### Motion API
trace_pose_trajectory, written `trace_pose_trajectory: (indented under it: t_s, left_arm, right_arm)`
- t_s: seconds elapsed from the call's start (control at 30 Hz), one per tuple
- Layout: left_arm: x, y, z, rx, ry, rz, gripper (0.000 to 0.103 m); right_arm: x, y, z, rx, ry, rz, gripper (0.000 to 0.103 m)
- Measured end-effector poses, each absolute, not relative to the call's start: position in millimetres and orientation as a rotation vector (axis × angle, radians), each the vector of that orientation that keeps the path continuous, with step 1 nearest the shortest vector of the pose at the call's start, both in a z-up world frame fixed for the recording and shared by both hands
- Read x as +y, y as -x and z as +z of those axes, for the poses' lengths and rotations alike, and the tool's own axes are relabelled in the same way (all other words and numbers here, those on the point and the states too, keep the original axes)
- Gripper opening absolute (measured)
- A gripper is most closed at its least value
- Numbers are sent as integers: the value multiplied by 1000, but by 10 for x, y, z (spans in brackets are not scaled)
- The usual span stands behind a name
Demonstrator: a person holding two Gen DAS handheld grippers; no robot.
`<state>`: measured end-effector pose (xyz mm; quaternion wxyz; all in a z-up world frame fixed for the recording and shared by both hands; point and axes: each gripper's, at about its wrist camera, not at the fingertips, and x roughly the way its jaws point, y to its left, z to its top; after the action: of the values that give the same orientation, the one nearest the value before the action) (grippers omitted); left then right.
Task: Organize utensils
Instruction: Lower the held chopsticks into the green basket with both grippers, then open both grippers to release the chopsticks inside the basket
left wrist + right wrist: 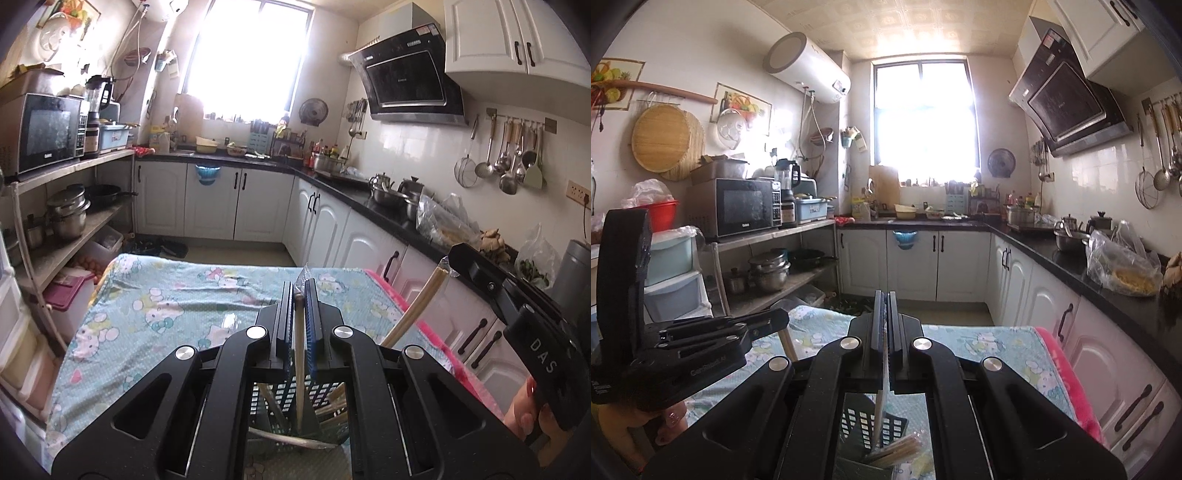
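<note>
Clearly both grippers hang low over the black slotted utensil basket on the cartoon-print tablecloth, left gripper clamped on wrapped chopsticks, right gripper pinching another wrapped pair, ready to drop them in.

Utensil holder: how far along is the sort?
Done: several chopsticks already stand in the black holder. In hand: left gripper is shut on a wrapped chopstick and right gripper on another wrapped chopstick pack, both above the holder. Left: dropping both in. No loose utensils show on the tablecloth.
</note>
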<state>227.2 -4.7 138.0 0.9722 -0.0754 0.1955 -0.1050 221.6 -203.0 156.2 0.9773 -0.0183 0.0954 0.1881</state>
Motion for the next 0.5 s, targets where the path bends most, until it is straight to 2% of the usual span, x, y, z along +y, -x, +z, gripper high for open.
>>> trace_pose_trajectory:
  t_s: [0.5]
  left_arm:
    - [-71,-2355,1082,464,165,-216,3]
  right_arm:
    - [-2051,-2272,1246,273,-9,382,2]
